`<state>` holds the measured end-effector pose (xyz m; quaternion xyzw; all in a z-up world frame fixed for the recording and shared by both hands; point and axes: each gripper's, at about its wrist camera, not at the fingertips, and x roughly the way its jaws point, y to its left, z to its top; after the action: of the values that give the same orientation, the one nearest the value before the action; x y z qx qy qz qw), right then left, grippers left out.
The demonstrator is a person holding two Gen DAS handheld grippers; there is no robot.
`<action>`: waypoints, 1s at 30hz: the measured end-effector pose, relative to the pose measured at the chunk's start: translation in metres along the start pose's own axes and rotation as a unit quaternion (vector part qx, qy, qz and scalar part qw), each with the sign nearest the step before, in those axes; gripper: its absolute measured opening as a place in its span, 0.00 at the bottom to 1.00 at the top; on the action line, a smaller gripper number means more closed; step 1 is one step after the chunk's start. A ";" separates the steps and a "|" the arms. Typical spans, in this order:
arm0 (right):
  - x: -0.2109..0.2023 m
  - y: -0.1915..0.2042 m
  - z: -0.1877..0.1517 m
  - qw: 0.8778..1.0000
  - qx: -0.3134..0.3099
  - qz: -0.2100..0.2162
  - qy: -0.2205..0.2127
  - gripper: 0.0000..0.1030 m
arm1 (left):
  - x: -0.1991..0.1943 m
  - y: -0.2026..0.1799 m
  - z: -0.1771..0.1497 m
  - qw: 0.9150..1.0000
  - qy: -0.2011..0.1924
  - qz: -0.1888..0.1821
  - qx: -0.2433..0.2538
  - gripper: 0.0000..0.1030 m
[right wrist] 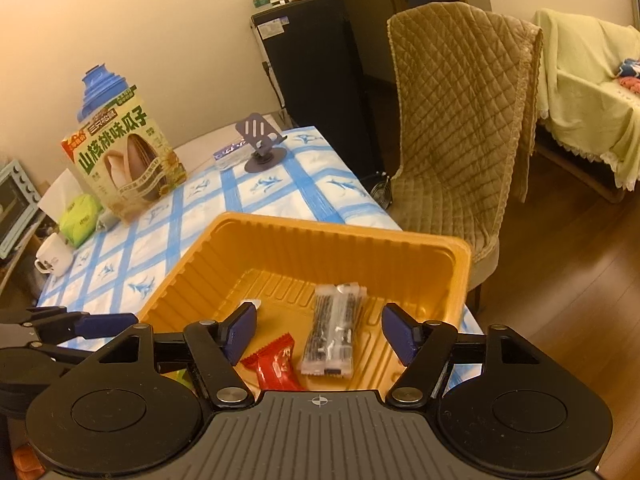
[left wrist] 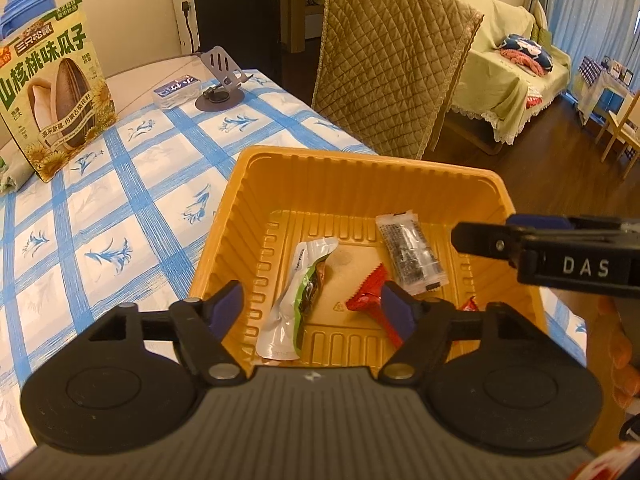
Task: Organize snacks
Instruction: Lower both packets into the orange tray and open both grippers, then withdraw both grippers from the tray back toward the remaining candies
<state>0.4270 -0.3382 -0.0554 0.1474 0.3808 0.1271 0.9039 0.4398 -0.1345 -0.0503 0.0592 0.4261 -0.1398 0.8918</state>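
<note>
Living room, bench (left wrist: 120, 208) under blue-check cloth | left tongs (left wrist: 312, 308) and right tongs (right wrist: 316, 332) both wide apart, holding nothing, over orange tray (left wrist: 360, 168) | snacks inside: green packet (left wrist: 296, 300), red candy (right wrist: 276, 368), clear packet (right wrist: 334, 328) | risk: tray near bench edge, a nudge could tip it.

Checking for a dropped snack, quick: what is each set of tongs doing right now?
Left tongs: open, holding nothing, above the orange tray.
Right tongs: open, holding nothing.
</note>
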 end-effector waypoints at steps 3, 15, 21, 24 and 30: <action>-0.008 -0.003 -0.007 1.000 0.006 0.004 0.005 0.72 | -0.008 -0.003 -0.002 1.000 -0.007 0.001 -0.002 0.79; -0.053 -0.003 -0.023 1.000 -0.005 0.013 0.002 0.82 | -0.055 -0.018 -0.020 0.999 -0.046 0.016 -0.008 0.96; -0.073 0.007 -0.040 0.999 -0.021 0.023 0.009 0.83 | -0.085 -0.018 -0.041 0.998 -0.058 0.024 -0.031 0.96; -0.082 0.014 -0.050 0.999 -0.032 0.029 0.017 0.83 | -0.101 -0.013 -0.055 0.997 -0.060 0.018 -0.048 0.96; -0.093 0.030 -0.074 0.997 -0.046 0.049 0.037 0.83 | -0.128 -0.006 -0.092 0.995 -0.047 0.025 -0.084 0.96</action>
<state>0.3065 -0.3295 -0.0337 0.1196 0.4000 0.1942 0.8877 0.2933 -0.0936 -0.0084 -0.0119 0.3921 -0.0841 0.9160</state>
